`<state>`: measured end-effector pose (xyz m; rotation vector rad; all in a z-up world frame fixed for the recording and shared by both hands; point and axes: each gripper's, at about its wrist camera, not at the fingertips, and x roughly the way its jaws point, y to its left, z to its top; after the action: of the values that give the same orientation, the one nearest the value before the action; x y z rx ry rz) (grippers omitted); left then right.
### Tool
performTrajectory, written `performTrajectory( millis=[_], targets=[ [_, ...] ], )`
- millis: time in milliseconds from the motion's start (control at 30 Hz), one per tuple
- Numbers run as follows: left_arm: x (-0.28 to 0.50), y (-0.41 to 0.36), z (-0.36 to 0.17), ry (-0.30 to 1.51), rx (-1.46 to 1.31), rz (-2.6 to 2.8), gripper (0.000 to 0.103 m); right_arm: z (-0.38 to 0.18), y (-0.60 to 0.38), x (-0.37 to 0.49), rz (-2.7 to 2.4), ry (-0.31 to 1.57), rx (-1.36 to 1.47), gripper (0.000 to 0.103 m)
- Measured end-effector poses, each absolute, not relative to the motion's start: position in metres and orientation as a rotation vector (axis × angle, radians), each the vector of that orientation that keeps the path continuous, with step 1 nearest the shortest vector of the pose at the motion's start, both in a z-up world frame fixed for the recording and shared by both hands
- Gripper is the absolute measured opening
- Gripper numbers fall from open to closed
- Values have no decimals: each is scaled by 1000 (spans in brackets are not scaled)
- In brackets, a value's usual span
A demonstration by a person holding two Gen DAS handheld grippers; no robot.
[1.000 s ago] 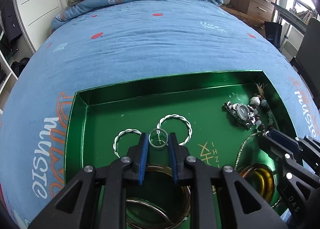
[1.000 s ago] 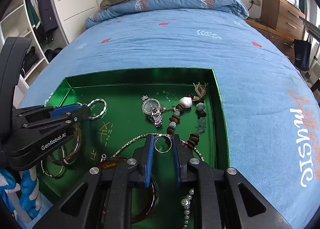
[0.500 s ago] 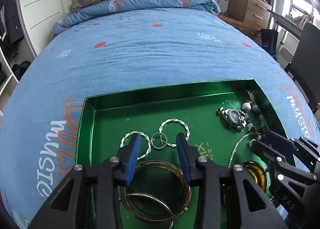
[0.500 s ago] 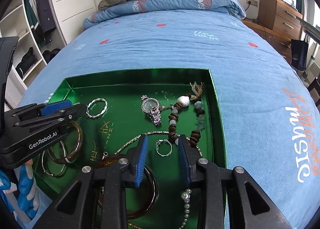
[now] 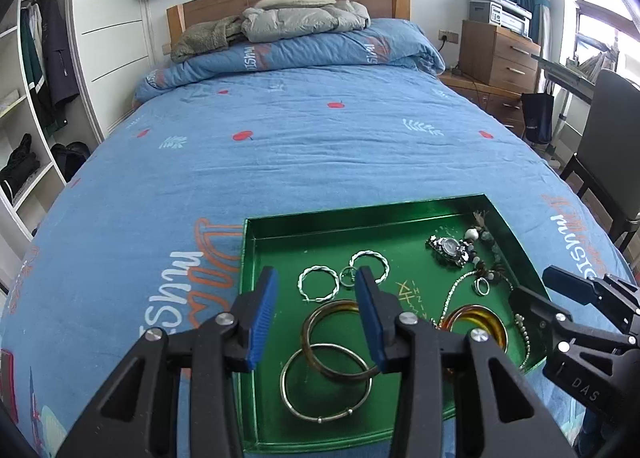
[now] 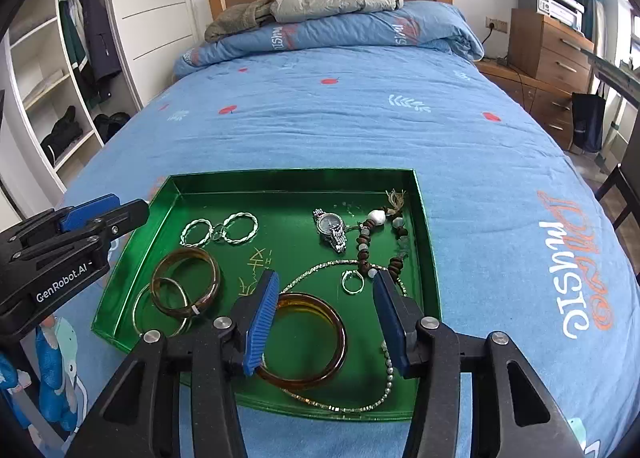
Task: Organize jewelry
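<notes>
- Left gripper (image 5: 316,312): fingers spread wide, holding nothing; raised over the near-left part of the tray (image 5: 246,258). Also seen at the left edge of the right wrist view (image 6: 104,214).
- Right gripper (image 6: 326,316): fingers spread wide, holding nothing; poised over the near-right part of the tray (image 6: 424,234). In the left wrist view it enters from the right (image 5: 560,298).
- Tray: green, shallow, lying on the blue bedspread (image 5: 320,138).
- Small ring (image 5: 347,276): flat on the tray floor, between and touching two twisted silver hoops (image 5: 319,288) (image 5: 369,266), beyond the left fingertips.
- Second ring (image 6: 352,282): flat on the tray, just inside the right gripper's right finger, beside the bead bracelet (image 6: 366,248).
- Watch (image 6: 331,228): on the far-right floor, left of the beads.
- Brown bangle (image 6: 186,288): near-left area, overlapping a thin silver bangle (image 6: 160,314).
- Amber bangle (image 6: 308,342): near edge, partly hidden by the right gripper's left finger.
- Chain (image 6: 360,404): looped around the amber bangle, reaching towards the second ring.
- Background: folded duvet (image 6: 340,34) and grey jacket (image 6: 336,0) at the headboard; wooden drawers (image 6: 552,46) at right.
</notes>
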<state>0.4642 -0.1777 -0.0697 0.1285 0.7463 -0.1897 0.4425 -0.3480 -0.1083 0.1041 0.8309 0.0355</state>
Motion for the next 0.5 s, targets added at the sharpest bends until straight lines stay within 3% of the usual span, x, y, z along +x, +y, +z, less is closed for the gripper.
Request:
performTrajectory(
  millis=[500],
  targets=[
    [351,-135,2,620,94,-139,38,-30,-315,328,21,679,14,62]
  ],
)
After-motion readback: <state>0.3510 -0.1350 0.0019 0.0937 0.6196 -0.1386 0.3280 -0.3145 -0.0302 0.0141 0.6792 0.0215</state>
